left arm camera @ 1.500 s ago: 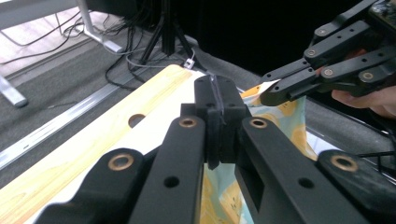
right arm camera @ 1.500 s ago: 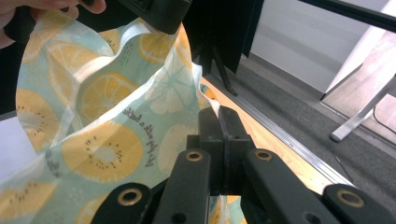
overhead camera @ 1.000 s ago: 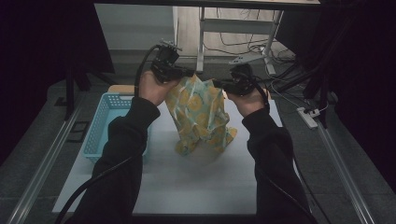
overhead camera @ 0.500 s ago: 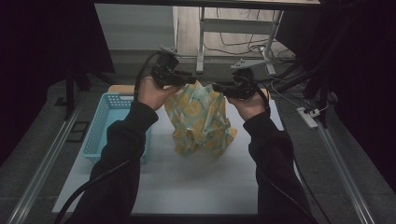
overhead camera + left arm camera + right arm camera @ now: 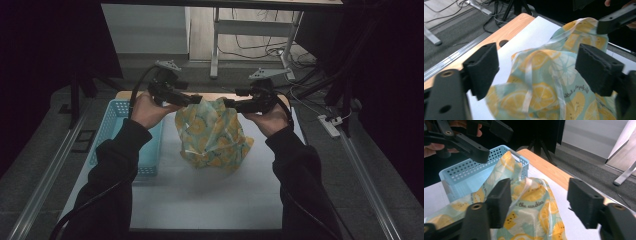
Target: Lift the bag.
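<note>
Lemon-printed fabric, pale green with yellow slices, makes up the bag (image 5: 212,134) that sits slumped on the white sheet of the counter (image 5: 200,200), just beside the blue basket (image 5: 112,130). The 2 hands hold their tools at the bag's top, one on each side. The left claw (image 5: 192,99) has just been opening; in the left gripper view its jaws stand well apart with the bag's rim and a thin ribbon handle (image 5: 529,72) between them, no pad pressing. The right claw (image 5: 231,104) has just been opening too, and the right gripper view shows its jaws apart over the printed cloth (image 5: 531,202), nothing clamped.

The step looks like letting the bag go so it settles on the counter. To do it well, both claws should stay wide and draw straight away from the rim, so no pad snags the ribbon or loose cloth and tips the bag toward the basket.
</note>
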The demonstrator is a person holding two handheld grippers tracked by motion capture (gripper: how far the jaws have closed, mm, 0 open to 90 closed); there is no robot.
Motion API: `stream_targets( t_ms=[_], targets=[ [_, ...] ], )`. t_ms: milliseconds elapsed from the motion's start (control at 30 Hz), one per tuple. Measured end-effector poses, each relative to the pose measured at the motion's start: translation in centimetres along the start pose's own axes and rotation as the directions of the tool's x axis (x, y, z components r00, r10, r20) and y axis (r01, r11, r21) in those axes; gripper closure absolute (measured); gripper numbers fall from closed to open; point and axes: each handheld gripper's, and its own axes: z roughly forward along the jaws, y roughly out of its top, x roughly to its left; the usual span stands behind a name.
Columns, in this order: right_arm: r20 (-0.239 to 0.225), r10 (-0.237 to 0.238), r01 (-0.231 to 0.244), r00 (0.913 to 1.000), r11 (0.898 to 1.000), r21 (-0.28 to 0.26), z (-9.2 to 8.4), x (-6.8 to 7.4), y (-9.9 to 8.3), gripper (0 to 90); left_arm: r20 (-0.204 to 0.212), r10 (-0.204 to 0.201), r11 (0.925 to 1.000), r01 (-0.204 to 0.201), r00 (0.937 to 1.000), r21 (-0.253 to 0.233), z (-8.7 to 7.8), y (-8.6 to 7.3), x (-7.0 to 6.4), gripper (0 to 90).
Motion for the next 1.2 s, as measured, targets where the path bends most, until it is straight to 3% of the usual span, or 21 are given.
stream_targets(
  t_ms=[233,333,567,867,1200],
  targets=[
    [-0.013,0.002,-0.002,0.9999,1.0,-0.003,-0.8,0.8,-0.7,25.1,0.033,-0.001,1.0,0.001,0.9995,0.005,-0.9,-2.3,-0.6,9.4],
    [-0.016,-0.003,0.003,0.9999,1.0,-0.005,-1.1,1.0,-1.1,23.1,0.024,0.0,0.9999,-0.001,0.9997,0.011,-1.2,-3.6,-1.0,5.8],
    [0.01,-0.021,0.021,0.9997,1.0,0.016,-1.3,1.9,-2.9,15.8,0.031,-0.042,0.9991,0.042,0.9986,-0.002,-2.3,-7.4,-1.2,0.9],
    [0.005,-0.006,0.006,1.0,1.0,0.005,-1.9,3.1,-6.6,11.7,0.007,-0.082,0.9966,0.082,0.9966,-0.009,-3.8,-12.4,-2.0,0.0],
    [0.05,0.024,-0.026,0.9985,0.999,0.042,-2.1,4.0,-11.9,2.7,0.004,-0.115,0.9933,0.115,0.9933,-0.013,-5.4,-17.0,-3.4,0.0]
  ],
)
